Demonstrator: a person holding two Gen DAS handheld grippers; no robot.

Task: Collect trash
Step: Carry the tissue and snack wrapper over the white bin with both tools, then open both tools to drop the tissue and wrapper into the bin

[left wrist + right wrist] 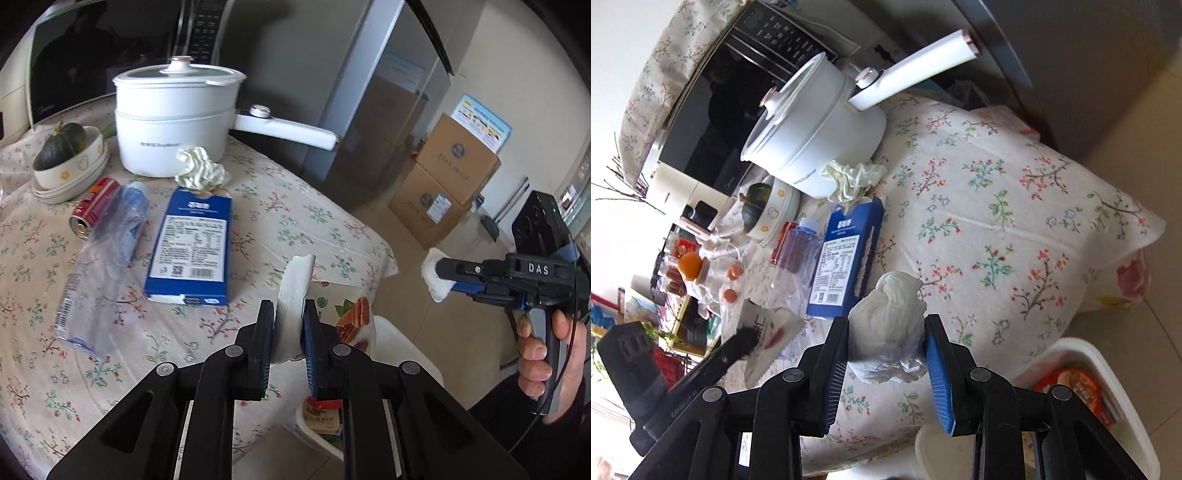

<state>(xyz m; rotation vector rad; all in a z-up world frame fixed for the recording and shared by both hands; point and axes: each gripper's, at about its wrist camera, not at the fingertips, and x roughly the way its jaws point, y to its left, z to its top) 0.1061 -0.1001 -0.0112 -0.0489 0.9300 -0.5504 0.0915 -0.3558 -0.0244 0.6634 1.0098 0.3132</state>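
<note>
Floral tablecloth [303,221] ends above a white bin [1108,354]. Left gripper [290,325] clamps a snack wrapper [295,280], right gripper [886,350] a crumpled tissue [890,317]; next, probably release over the bin.

White pot [173,122], blue carton [192,243], red can [92,206], floral cream tablecloth [997,206], perhaps dark-green squash [62,144].
</note>
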